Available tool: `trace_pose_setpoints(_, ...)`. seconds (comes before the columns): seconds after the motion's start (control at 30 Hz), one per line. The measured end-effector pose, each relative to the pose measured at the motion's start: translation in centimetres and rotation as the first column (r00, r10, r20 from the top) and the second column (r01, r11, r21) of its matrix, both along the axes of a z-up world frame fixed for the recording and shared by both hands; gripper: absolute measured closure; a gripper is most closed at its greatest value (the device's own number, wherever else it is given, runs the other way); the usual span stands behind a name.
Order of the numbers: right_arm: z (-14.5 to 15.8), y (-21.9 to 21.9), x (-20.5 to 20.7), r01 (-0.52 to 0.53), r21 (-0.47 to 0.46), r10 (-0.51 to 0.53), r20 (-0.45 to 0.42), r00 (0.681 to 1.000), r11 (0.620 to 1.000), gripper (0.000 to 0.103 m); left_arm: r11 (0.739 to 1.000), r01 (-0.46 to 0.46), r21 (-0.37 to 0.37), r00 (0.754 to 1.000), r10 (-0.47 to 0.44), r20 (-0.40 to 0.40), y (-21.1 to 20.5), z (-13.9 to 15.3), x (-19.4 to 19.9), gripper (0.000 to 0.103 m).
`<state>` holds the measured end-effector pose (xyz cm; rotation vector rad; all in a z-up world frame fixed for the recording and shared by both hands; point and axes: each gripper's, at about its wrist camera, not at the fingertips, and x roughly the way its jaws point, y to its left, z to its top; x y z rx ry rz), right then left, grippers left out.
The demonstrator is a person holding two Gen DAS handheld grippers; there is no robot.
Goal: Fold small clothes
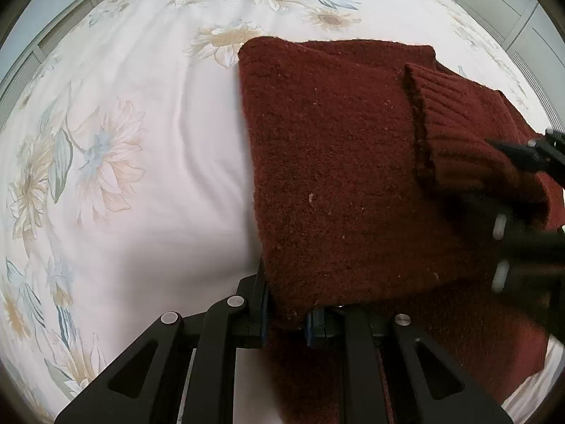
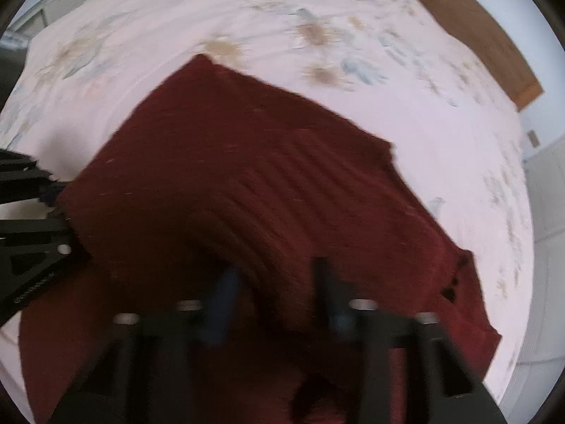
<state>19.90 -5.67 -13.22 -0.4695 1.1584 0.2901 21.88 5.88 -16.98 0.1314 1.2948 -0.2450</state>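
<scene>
A dark red knit sweater point(image 1: 339, 162) lies partly folded on the bed, with a ribbed sleeve cuff point(image 1: 455, 113) laid over its right side. My left gripper point(image 1: 286, 318) is shut on the sweater's near left corner and holds that edge up. In the right wrist view the picture is blurred; the sweater point(image 2: 254, 176) fills the middle. My right gripper point(image 2: 275, 293) stands with its fingers apart over the near edge of the sweater, and nothing shows between them. The left gripper shows in the right wrist view point(image 2: 39, 219) at the left edge of the sweater.
The bed is covered by a white sheet with a pale flower print point(image 1: 116, 148). White cupboards point(image 1: 512, 10) stand at the far right and a wooden headboard point(image 2: 469, 24) runs along the far side. The right gripper's body point(image 1: 529, 233) shows at the right of the left wrist view.
</scene>
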Motion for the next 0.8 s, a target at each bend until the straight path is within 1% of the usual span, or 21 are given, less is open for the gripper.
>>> trace_pose_setpoints(0.03, 0.3, -0.5, 0.1, 0.006, 0.014, -0.006, -0.001, 1.0, 1.0, 0.081, 1.0, 0.001, 0.001, 1.0, -0.001, 0.0, 0.0, 0.0, 0.1, 0.09)
trace_pose_setpoints(0.07, 0.6, -1.2, 0.1, 0.017, 0.031, -0.017, 0.0, 1.0, 0.999, 0.082, 1.0, 0.001, 0.002, 1.0, -0.001, -0.001, -0.1, 0.0, 0.2, 0.09)
trace_pose_setpoints(0.13, 1.8, -3.2, 0.0, 0.061, 0.096, -0.062, 0.0, 0.998, 0.993, 0.083, 1.0, -0.002, -0.002, 1.0, 0.002, -0.002, 0.0, 0.0, 0.5, 0.09)
trace_pose_setpoints(0.2, 3.1, -5.4, -0.1, 0.115, 0.165, -0.117, 0.002, 0.993, 0.98, 0.083, 1.0, -0.002, -0.002, 1.0, 0.002, 0.0, 0.0, -0.2, 0.6, 0.09)
trace_pose_setpoints(0.27, 4.4, -8.1, -0.3, 0.176, 0.236, -0.179, -0.007, 0.984, 0.956, 0.083, 1.0, 0.0, -0.001, 1.0, 0.0, 0.005, -0.2, -0.1, 0.6, 0.09)
trace_pose_setpoints(0.3, 4.9, -9.0, -0.5, 0.194, 0.252, -0.199, -0.005, 0.98, 0.948, 0.083, 1.0, 0.001, -0.002, 1.0, -0.001, 0.007, 0.3, -0.2, -0.2, 0.09)
trace_pose_setpoints(0.37, 6.1, -12.0, -1.1, 0.247, 0.293, -0.259, 0.001, 0.966, 0.924, 0.083, 1.0, -0.001, -0.004, 1.0, 0.001, 0.008, 0.4, -0.2, -0.6, 0.09)
trace_pose_setpoints(0.43, 6.7, -13.9, -1.6, 0.285, 0.316, -0.301, 0.003, 0.953, 0.905, 0.083, 1.0, -0.006, -0.008, 1.0, 0.006, 0.007, 0.5, -0.3, -0.6, 0.09)
trace_pose_setpoints(0.53, 6.3, -17.2, -2.5, 0.351, 0.333, -0.366, -0.017, 0.93, 0.875, 0.084, 1.0, -0.008, -0.006, 1.0, 0.008, 0.007, 0.7, -0.3, -0.7, 0.09)
trace_pose_setpoints(0.63, 4.7, -20.2, -3.4, 0.423, 0.361, -0.427, -0.073, 0.901, 0.831, 0.084, 1.0, -0.009, 0.0, 1.0, 0.009, 0.007, 0.7, -0.4, -0.7, 0.09)
trace_pose_setpoints(0.7, 3.3, -21.6, -3.9, 0.465, 0.364, -0.46, -0.106, 0.882, 0.807, 0.084, 1.0, -0.008, 0.004, 1.0, 0.008, 0.007, 0.6, -0.6, -0.8, 0.09)
trace_pose_setpoints(0.8, 1.5, -22.7, -4.8, 0.502, 0.375, -0.485, -0.148, 0.862, 0.779, 0.083, 1.0, -0.008, 0.009, 1.0, 0.008, 0.003, 0.5, -0.7, -0.7, 0.09)
